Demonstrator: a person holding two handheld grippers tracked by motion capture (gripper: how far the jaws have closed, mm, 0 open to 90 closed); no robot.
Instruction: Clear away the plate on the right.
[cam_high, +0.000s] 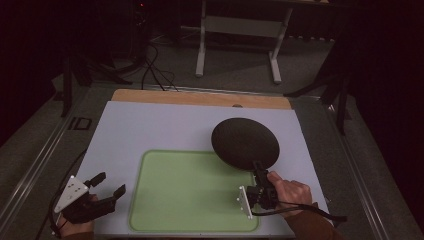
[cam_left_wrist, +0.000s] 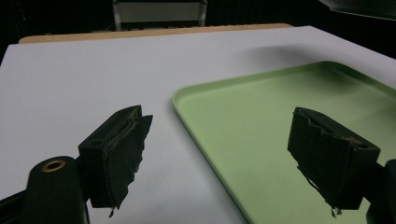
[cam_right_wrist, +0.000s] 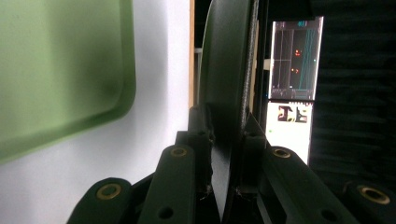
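The dark round plate is held up off the tabletop, tilted, over the far right corner of the green tray and the white surface beyond it, nearer the tabletop's right edge than its left. The right claw is clamped on the plate's near rim; in the right gripper view the plate shows edge-on, standing as a thin dark band with its rim pinched between the two black jaws, and the right claw presses on both faces. The person's right hand holds that gripper near the tabletop's near right corner, beside the tray's right edge.

The tray lies flat on the white tabletop toward the near edge, about midway between left and right, with nothing resting in it. In the right gripper view the tray's rounded corner shows beside the plate.

The left claw hovers near the tabletop's near left corner, just left of the tray, its jaws spread wide apart and gripping nothing. In the left gripper view the left claw frames the tray's left rim, one jaw over the white surface, the other over the tray.
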